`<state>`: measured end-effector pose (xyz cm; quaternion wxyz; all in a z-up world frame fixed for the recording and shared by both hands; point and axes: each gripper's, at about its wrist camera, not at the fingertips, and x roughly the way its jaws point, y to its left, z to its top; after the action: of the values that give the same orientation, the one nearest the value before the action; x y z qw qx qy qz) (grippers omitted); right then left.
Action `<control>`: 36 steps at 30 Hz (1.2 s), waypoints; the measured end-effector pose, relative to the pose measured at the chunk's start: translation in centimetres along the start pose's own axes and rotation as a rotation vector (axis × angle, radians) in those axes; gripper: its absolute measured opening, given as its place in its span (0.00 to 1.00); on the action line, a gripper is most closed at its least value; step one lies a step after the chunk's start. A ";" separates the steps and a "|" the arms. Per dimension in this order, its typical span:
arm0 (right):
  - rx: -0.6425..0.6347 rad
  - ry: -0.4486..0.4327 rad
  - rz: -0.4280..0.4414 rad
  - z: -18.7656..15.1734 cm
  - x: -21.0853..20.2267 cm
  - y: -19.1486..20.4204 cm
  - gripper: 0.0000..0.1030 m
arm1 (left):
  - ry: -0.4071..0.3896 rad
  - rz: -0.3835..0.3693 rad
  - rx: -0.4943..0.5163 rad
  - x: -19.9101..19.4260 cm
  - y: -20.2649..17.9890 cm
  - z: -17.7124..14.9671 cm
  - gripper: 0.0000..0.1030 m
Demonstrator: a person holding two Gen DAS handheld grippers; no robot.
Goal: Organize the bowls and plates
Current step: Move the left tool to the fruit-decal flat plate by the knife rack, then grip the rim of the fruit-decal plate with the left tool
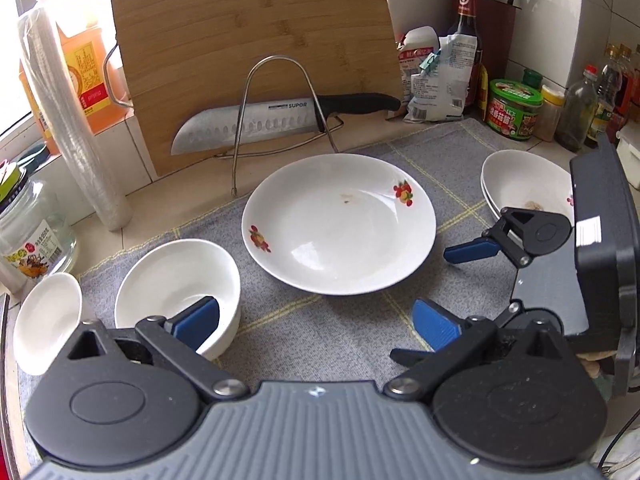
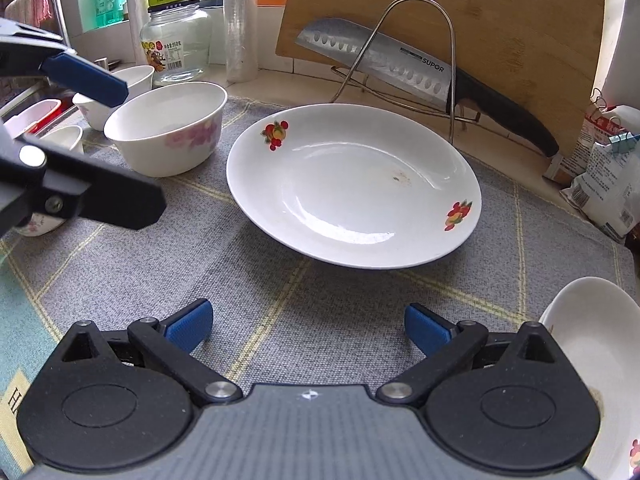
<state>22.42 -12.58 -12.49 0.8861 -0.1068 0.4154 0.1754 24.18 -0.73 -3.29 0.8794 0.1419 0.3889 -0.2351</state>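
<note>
Little looks sorted so far. The plate [image 1: 339, 224] is lying alone in the middle of the mat [image 1: 320, 332] on the bench, a bowl [image 1: 178, 294] is sitting just to its left, and stacked bowls [image 1: 524, 194] are waiting well apart on the right. The left tool [image 1: 320, 322] and the right tool [image 2: 308, 326] are both hovering released, grasping nothing, so gathering the dishes seems to be still ahead.

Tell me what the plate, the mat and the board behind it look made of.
Plate: glazed ceramic, probably; glossy white with sharp highlights and fruit decals. Mat: woven fabric; matte grey with visible weave and yellow lines. Board: bamboo, likely; tan strips with nodes.
</note>
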 end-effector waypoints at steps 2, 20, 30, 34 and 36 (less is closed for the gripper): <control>0.010 -0.008 0.001 -0.1 0.3 0.1 1.00 | -0.001 -0.015 0.020 0.6 0.4 1.1 0.99; 0.076 -0.019 -0.037 0.2 0.8 0.5 1.00 | 0.024 -0.148 0.054 6.5 3.1 7.3 0.99; 0.097 -0.032 -0.055 0.6 1.3 0.4 1.00 | 0.090 -0.168 0.042 10.7 4.3 8.3 0.99; 0.098 -0.030 -0.056 0.6 1.1 0.4 1.00 | 0.109 -0.184 0.035 11.9 4.7 8.9 0.99; 0.099 -0.030 -0.057 0.5 1.1 0.5 1.00 | 0.117 -0.191 0.034 12.6 4.8 9.3 0.99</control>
<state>23.27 -11.73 -13.02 0.9011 -0.0719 0.4070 0.1310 39.79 -4.46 -6.33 0.8262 0.1324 0.4474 -0.3158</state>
